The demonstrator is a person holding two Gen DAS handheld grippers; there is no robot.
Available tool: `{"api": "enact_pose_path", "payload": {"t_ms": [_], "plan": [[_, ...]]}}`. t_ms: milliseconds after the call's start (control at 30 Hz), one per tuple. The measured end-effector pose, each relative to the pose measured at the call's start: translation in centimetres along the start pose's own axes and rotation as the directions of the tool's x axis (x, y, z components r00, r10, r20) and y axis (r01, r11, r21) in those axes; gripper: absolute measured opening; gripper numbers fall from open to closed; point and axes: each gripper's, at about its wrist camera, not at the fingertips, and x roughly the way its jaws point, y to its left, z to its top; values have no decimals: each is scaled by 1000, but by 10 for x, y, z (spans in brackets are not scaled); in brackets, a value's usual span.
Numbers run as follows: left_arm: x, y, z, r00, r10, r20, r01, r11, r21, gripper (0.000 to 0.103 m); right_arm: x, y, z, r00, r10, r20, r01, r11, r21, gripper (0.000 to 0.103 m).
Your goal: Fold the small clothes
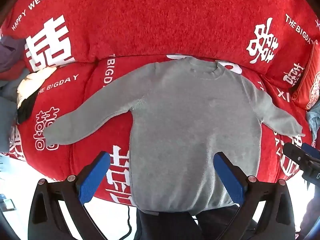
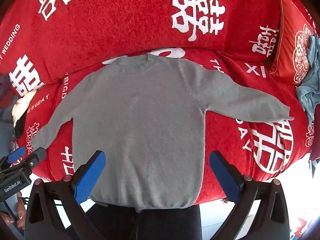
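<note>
A small grey sweater (image 1: 192, 124) lies flat on a red sofa seat, neck toward the backrest, both sleeves spread out, hem at the front edge. It also shows in the right wrist view (image 2: 138, 124). My left gripper (image 1: 162, 158) is open and empty, hovering above the sweater's lower left part. My right gripper (image 2: 158, 158) is open and empty above the sweater's lower right part. The right gripper shows at the edge of the left wrist view (image 1: 300, 156); the left gripper shows at the edge of the right wrist view (image 2: 26, 156).
The sofa (image 1: 152, 20) has a red cover with white lettering. A pile of other clothes (image 1: 26, 92) lies at the left end. A red cushion (image 2: 294, 48) and a blue-grey cloth (image 2: 312, 80) sit at the right end. Dark trousers (image 2: 170, 222) show below the hem.
</note>
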Motion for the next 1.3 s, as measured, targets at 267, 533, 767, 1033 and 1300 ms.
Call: {"api": "enact_pose_path", "payload": {"t_ms": [267, 533, 767, 1033, 1300], "plan": [[-1, -1, 0, 1000, -4, -4, 4, 1000, 5, 103, 0, -1, 0, 1000, 6, 11, -6, 1000, 3, 103], [-2, -2, 0, 1000, -4, -2, 4, 1000, 10, 103, 0, 1, 0, 1000, -1, 0, 1, 1000, -1, 103], [-2, -2, 1, 1000, -1, -6, 1, 1000, 9, 103, -2, 1, 0, 1000, -2, -5, 2, 1000, 0, 103], [0, -1, 2, 1000, 14, -10, -14, 1000, 10, 103, -2, 1, 1, 1000, -4, -6, 4, 1000, -1, 103], [2, -1, 4, 1000, 9, -14, -9, 1000, 11, 103, 2, 0, 1, 1000, 1, 17, -1, 1000, -13, 103]]}}
